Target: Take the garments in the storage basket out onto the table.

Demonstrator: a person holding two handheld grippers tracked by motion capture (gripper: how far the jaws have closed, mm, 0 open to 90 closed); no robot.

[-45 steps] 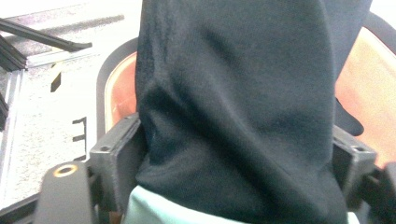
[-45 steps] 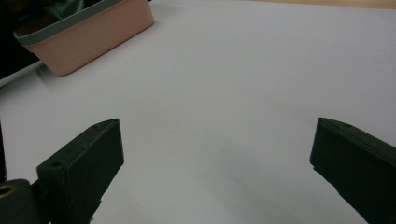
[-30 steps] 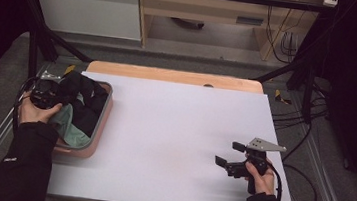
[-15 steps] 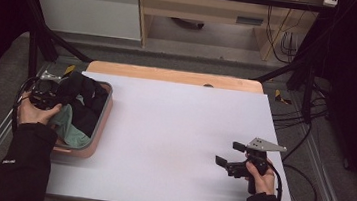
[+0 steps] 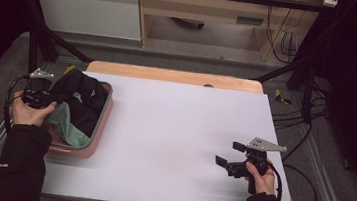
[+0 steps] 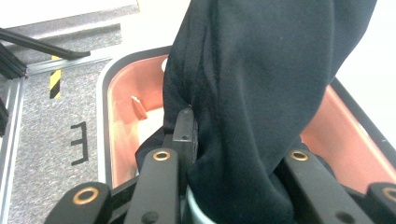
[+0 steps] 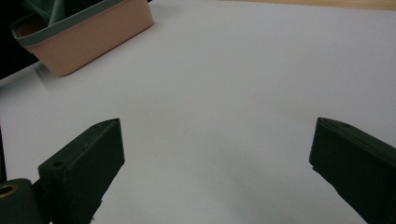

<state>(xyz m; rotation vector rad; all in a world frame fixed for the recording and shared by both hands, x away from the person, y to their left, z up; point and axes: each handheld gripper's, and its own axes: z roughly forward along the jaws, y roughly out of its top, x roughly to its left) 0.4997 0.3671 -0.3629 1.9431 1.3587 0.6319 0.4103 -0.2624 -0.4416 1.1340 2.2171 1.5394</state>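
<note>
The left gripper (image 5: 50, 101) pinches a fold of black garment (image 6: 261, 93) above the pink bin (image 5: 101, 122), seemingly to lift it out, while the right gripper (image 5: 228, 155) waits wide open and empty over the white table (image 5: 173, 130).

At the table's (image 5: 178, 130) left edge we see the tub (image 5: 99, 125) holding cloth (image 5: 78, 97); the right gripper (image 5: 226, 155) sits near the right front corner.

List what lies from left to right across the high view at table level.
left gripper → black cloth in the pink bin → bare white tabletop → right gripper
</note>
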